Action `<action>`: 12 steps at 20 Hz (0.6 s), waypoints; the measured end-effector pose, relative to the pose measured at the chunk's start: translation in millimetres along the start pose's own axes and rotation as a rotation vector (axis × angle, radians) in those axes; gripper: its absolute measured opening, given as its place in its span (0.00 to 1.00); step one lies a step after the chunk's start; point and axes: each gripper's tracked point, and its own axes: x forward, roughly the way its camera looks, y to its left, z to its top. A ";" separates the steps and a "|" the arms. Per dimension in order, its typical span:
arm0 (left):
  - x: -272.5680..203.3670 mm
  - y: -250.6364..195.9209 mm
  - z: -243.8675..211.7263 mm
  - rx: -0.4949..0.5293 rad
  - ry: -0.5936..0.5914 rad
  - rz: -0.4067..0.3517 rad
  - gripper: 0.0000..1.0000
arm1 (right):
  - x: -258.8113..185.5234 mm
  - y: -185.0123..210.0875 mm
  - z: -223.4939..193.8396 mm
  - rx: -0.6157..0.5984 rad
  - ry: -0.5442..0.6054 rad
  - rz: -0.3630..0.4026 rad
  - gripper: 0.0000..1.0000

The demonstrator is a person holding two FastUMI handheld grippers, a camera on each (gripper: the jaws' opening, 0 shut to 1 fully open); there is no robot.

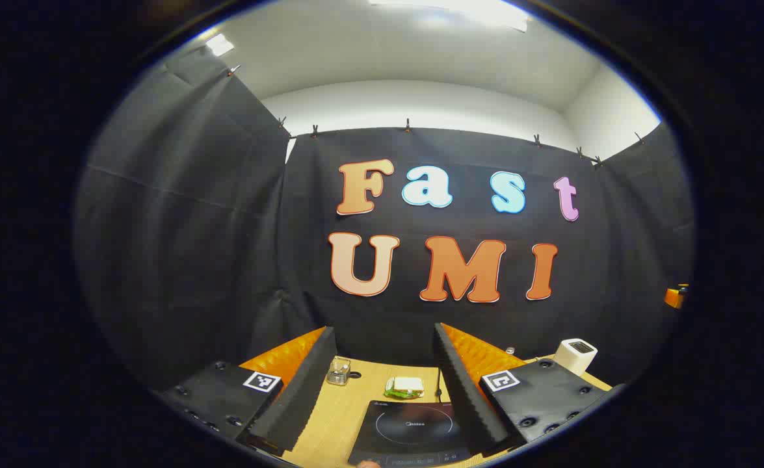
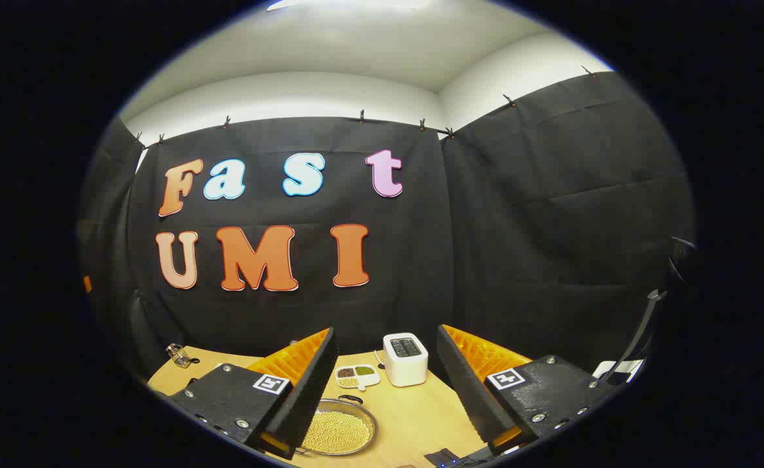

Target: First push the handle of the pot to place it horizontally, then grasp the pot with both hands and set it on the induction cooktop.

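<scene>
Cooktop (image 1: 414, 429) front edge cut off | pot (image 2: 337, 432) part-hidden | both grippers' fingers (image 1: 297, 390) spread, empty

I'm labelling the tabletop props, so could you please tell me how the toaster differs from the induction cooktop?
The toaster is white and boxy, standing tall with a slot on top; the induction cooktop is black, flat and low, with a ring marked on its surface. The toaster sits near the back of the table; the induction cooktop lies at the near edge. Both rest on the same wooden table, and nothing stands on either.
</scene>
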 end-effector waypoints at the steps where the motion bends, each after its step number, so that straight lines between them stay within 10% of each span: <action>1: -3.5 3.3 2.1 0.001 0.000 0.007 0.97 | 2.0 3.3 1.3 -0.001 -0.004 0.007 1.00; 12: -5.9 33.5 14.5 -0.039 -0.013 0.074 0.97 | 0.3 22.0 1.7 -0.067 -0.024 0.032 0.95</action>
